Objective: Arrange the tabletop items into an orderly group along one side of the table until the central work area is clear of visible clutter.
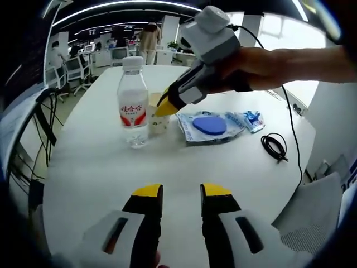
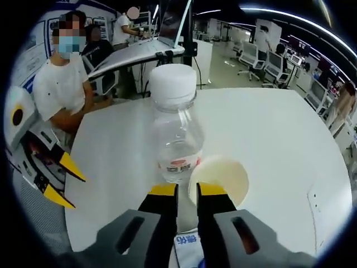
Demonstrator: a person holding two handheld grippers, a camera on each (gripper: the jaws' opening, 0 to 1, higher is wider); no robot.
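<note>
One risk: the right hand-held gripper (image 2: 187,190), jaws nearly pressed together and pinching nothing at the paper cup (image 2: 219,177) rim, could knock the water bottle (image 2: 174,134) at its 11 o'clock over on the desk (image 2: 279,134); the left hand-held gripper (image 1: 182,191) hangs slightly spread, empty.

We are looking at a smooth, matt white table (image 1: 100,167) that is throwing back only soft light. At its eleven o'clock a clear, glossy plastic water bottle (image 1: 133,103) is standing, wearing a matt white ribbed cap (image 2: 172,82) and a shiny printed label (image 1: 133,115). Beside it we are seeing a cup (image 2: 218,177) that looks like matt off-white paper. A crinkled, glossy clear wrapper (image 1: 209,127) is lying at one o'clock around a matt blue pad (image 1: 210,125); a coiled black cable (image 1: 274,146) looks rubbery. The right gripper (image 1: 162,104) is showing smooth grey plastic with glossy yellow tips.
</note>
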